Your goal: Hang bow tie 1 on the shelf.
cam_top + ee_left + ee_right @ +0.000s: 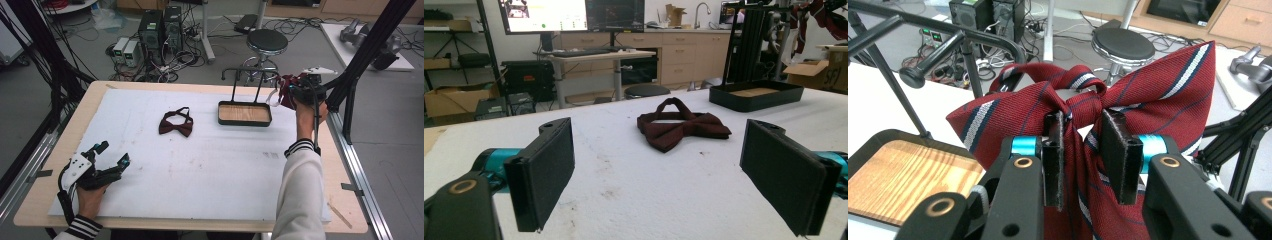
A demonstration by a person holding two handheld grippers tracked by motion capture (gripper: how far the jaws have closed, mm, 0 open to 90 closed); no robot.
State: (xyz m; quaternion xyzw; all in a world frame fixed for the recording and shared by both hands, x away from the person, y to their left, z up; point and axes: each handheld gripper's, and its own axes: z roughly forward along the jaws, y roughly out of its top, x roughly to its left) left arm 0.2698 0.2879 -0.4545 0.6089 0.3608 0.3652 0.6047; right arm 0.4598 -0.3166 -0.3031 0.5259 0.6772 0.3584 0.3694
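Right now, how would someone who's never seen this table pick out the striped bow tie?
Find the black tray with the wooden floor and tall rack at the table's far right. Just right of it, the right gripper holds the striped bow tie aloft: red with white-and-navy stripes, unlike the plain maroon bow tie lying flat mid-table.

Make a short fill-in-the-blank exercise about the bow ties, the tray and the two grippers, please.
1. The right gripper is shut on a striped ____ bow tie.
2. The dark bow tie lies on the ____ mat.
3. The left gripper has its jaws ____.
4. The tray has a ____ floor.

Missing words: red; white; open; wooden
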